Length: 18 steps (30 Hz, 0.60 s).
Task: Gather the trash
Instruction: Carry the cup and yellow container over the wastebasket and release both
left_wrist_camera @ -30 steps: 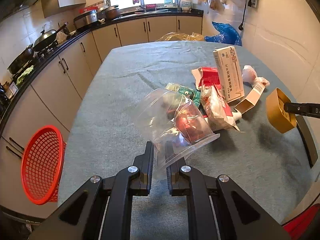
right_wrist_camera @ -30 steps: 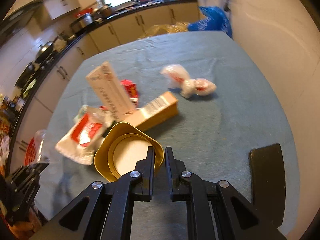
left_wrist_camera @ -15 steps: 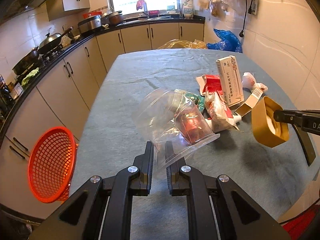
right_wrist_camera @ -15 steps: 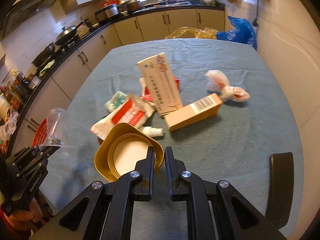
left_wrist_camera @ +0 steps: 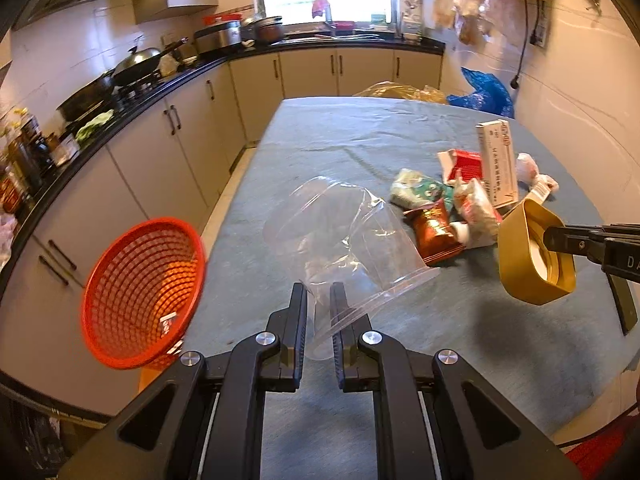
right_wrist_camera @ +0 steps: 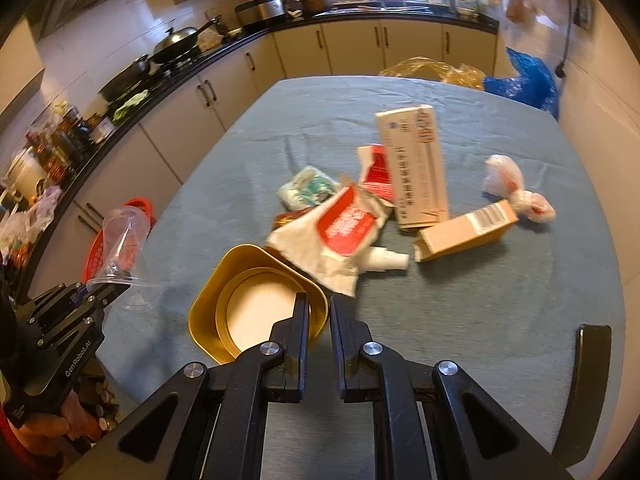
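Note:
My left gripper (left_wrist_camera: 318,296) is shut on the rim of a clear plastic cup (left_wrist_camera: 344,236), held above the table's left part; the same cup (right_wrist_camera: 124,240) shows at the left of the right wrist view. My right gripper (right_wrist_camera: 319,308) is shut on the wall of a gold square container (right_wrist_camera: 256,304), lifted over the table; that gold container (left_wrist_camera: 532,256) hangs at the right of the left wrist view. A red mesh basket (left_wrist_camera: 140,292) stands off the table's left edge. Loose trash lies mid-table: a white carton (right_wrist_camera: 416,168), a tan box (right_wrist_camera: 464,232), red-and-white wrappers (right_wrist_camera: 344,232) and a green packet (right_wrist_camera: 310,190).
The table (left_wrist_camera: 360,136) has a blue-grey cloth. Kitchen cabinets and a counter with pans (left_wrist_camera: 136,68) run along the left and far side. A blue bag (left_wrist_camera: 480,92) and a yellow bag (left_wrist_camera: 400,90) sit beyond the far edge. A dark chair back (right_wrist_camera: 592,392) is at the right.
Both grippers have shifted left with their loads. The red basket has come closer in the left wrist view, and the gold container has moved in from the right edge.

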Each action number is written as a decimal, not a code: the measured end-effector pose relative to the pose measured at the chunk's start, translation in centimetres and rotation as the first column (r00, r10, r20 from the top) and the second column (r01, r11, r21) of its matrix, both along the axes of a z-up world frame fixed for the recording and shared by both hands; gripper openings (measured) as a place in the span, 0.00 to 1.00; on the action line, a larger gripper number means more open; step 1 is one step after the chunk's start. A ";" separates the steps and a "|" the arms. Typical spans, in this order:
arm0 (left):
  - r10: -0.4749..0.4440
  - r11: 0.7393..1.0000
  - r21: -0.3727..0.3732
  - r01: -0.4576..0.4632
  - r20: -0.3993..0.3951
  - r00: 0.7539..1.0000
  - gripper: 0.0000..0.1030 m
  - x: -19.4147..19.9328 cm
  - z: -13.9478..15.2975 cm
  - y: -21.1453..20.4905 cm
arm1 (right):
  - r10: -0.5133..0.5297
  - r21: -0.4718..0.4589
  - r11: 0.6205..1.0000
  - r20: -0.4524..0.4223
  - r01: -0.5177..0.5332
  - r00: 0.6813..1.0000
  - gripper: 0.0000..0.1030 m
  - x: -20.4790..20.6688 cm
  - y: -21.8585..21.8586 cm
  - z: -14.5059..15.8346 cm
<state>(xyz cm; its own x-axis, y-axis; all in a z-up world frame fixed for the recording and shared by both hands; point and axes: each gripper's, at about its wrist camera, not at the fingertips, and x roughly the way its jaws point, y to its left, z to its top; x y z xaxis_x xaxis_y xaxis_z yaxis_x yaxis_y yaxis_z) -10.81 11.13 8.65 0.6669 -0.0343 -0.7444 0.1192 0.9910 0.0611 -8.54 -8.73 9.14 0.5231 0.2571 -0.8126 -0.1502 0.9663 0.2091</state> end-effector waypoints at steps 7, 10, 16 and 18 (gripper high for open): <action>0.064 0.998 -0.005 -0.064 -0.006 0.998 0.11 -1.3 -0.2 2.7 | 0.056 0.002 0.998 0.000 -0.056 0.998 0.10 0.1 2.8 -0.1; 0.091 0.996 -0.006 -0.091 -0.011 0.996 0.11 -2.0 -0.4 4.1 | 0.084 0.006 0.996 -0.003 -0.084 0.996 0.10 0.3 4.3 -0.1; 0.151 0.988 -0.012 -0.151 -0.012 0.988 0.11 -3.2 -0.4 7.1 | 0.142 0.013 0.990 -0.006 -0.142 0.990 0.10 0.7 7.4 -0.1; 0.167 0.986 -0.016 -0.167 -0.013 0.986 0.11 -3.3 -0.4 8.1 | 0.160 0.014 0.987 -0.002 -0.160 0.987 0.10 0.8 8.5 0.0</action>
